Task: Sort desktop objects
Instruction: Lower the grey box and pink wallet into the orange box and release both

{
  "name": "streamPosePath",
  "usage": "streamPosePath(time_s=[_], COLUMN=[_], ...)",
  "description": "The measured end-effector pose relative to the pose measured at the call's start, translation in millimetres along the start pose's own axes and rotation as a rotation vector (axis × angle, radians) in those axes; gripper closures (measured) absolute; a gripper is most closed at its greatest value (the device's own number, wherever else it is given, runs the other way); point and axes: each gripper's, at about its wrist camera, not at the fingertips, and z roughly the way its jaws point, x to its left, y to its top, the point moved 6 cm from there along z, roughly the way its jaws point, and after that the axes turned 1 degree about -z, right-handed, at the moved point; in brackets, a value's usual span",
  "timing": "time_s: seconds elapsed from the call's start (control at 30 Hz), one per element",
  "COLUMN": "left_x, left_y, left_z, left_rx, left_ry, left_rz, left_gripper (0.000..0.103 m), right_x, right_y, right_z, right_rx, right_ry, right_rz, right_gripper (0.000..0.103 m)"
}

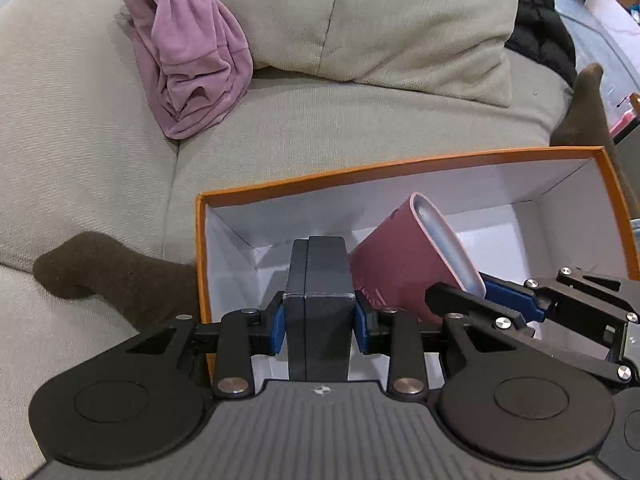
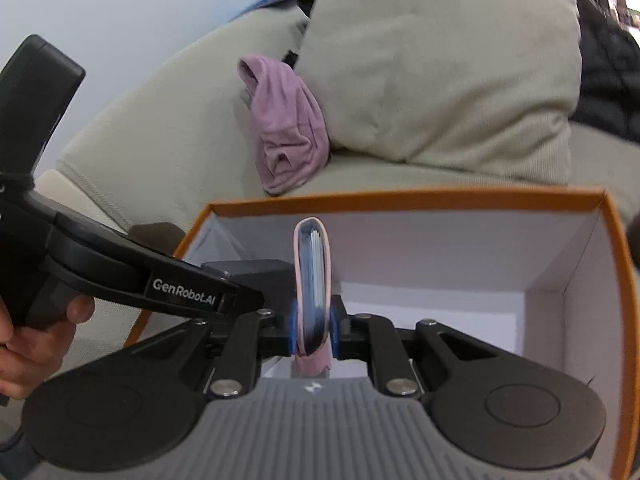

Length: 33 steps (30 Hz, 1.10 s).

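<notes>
An orange box [image 1: 400, 166] with a white inside sits on a beige sofa; it also shows in the right wrist view [image 2: 408, 196]. My left gripper [image 1: 319, 320] is shut on a dark grey rectangular case [image 1: 319, 272], held upright over the box's left part. My right gripper [image 2: 314, 332] is shut on the rim of a pink cup [image 2: 312, 280] with a silvery inside, held tilted inside the box. The cup [image 1: 404, 264] and the right gripper's fingers [image 1: 516, 300] show to the right of the case in the left wrist view.
A crumpled purple cloth [image 1: 188, 52] lies on the sofa seat beside a beige cushion [image 1: 400, 20]. A dark brown sock [image 1: 108, 276] lies left of the box, another [image 1: 580, 112] behind its right corner. A black jacket [image 1: 540, 20] lies at far right.
</notes>
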Motion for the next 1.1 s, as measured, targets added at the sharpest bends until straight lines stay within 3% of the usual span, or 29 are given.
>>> streamPosePath(time_s=[0.17, 0.27, 0.37, 0.67, 0.87, 0.9, 1.1], left_x=[3.2, 5.4, 5.3, 19.6, 15.7, 13.7, 9.1], left_y=[6.7, 11.2, 14.5, 1.0, -13.0, -13.4, -7.9], left_z=[3.7, -3.6, -11.1, -55.9, -42.6, -39.3, -21.3], left_rx=[-0.024, -0.052, -0.076, -0.200, -0.204, -0.200, -0.202], left_ry=[0.024, 0.026, 0.037, -0.021, 0.000, -0.009, -0.009], left_rz=[-0.007, -0.016, -0.009, -0.038, 0.017, 0.024, 0.014], left_gripper=[0.063, 0.042, 0.042, 0.042, 0.054, 0.060, 0.065], right_x=[3.7, 1.0, -1.4, 13.9, 14.3, 14.1, 7.5], right_y=[-1.2, -0.7, 1.1, 2.8, 4.7, 4.9, 6.8], right_z=[2.4, 5.2, 6.5, 10.7, 13.3, 13.6, 10.3], right_rx=[0.009, 0.012, 0.010, 0.014, 0.005, 0.006, 0.001], right_ry=[-0.025, -0.042, -0.040, -0.049, -0.056, -0.058, -0.069], right_rz=[-0.028, -0.021, -0.001, -0.010, 0.004, 0.006, 0.021], right_gripper=[0.087, 0.087, 0.087, 0.087, 0.087, 0.087, 0.087])
